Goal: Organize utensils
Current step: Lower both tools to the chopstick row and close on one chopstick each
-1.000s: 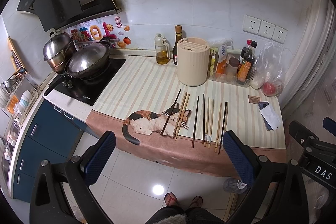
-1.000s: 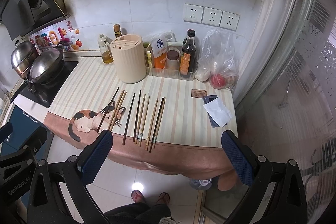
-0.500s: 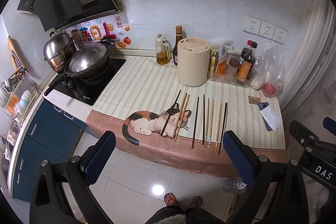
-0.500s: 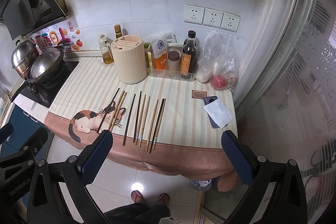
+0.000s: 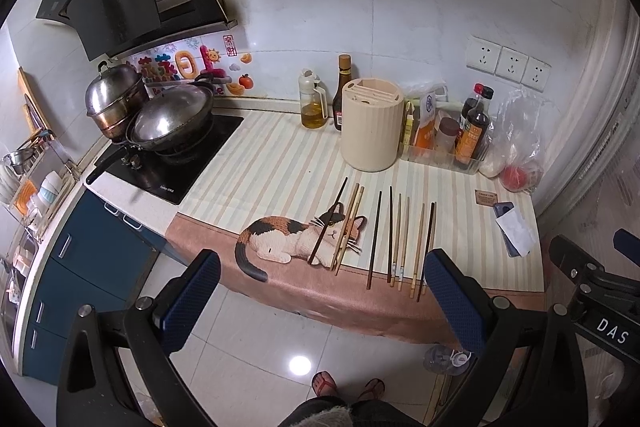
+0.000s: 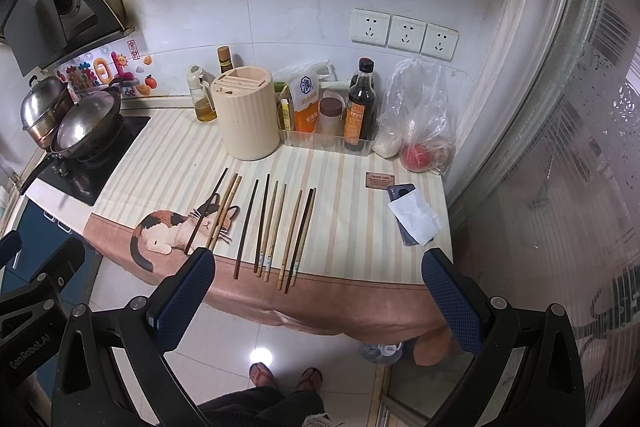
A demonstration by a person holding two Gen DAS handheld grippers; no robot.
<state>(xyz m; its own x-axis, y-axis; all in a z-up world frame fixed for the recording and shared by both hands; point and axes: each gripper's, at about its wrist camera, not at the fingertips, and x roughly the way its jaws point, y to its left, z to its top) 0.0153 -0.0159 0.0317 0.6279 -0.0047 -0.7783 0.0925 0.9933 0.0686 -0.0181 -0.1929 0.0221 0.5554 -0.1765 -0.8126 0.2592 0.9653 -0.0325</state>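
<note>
Not yet begun: both claws, left claw (image 5: 320, 287) and right claw (image 6: 316, 279), spread empty, chopsticks (image 6: 276, 223) on counter (image 6: 352, 227) awaiting pickup toward holder (image 6: 248, 115).

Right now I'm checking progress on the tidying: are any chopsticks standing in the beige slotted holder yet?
No, the beige holder shows only empty slots on top, while the chopsticks all lie flat on the striped mat.
</note>
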